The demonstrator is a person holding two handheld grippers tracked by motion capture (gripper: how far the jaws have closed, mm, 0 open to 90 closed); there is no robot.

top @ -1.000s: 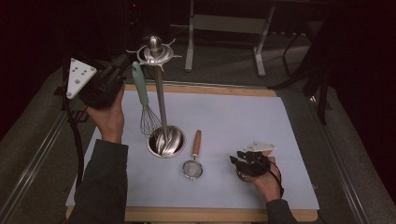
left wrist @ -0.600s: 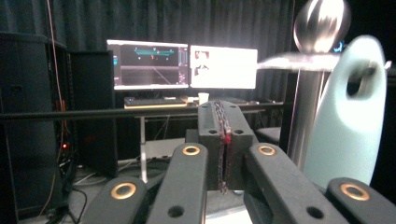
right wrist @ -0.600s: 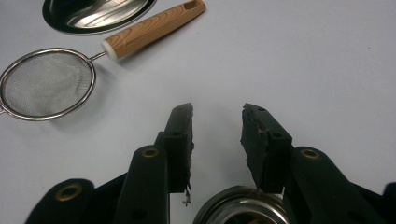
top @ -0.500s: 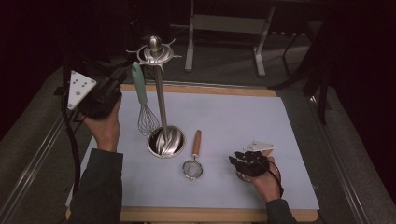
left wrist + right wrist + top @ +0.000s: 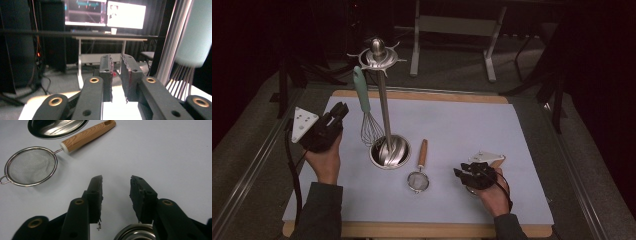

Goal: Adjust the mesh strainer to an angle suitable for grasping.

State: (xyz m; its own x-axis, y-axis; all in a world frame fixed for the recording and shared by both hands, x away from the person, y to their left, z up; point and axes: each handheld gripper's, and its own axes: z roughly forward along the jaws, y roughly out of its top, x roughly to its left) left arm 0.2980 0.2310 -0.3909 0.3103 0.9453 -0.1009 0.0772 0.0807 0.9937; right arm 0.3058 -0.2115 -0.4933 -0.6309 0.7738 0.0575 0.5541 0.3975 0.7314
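Whisk [image 5: 368, 115] hangs on the stand [image 5: 382, 107]; left hand-held gripper [image 5: 338, 111], just opening and empty, is best drawn clear, while right hand-held gripper [image 5: 115, 185], parted, is aimed at the strainer [image 5: 31, 170] handle on the worktop [image 5: 492, 130].

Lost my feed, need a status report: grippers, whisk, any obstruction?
Left gripper empty, fingers just opening beside whisk. Whisk hangs on stand. Right gripper open, empty, near strainer. Nothing between.

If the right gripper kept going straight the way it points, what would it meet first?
Probably bare mat: the right gripper aims its open jaws past the strainer, whose handle lies to the left of that line. Depth is unclear.
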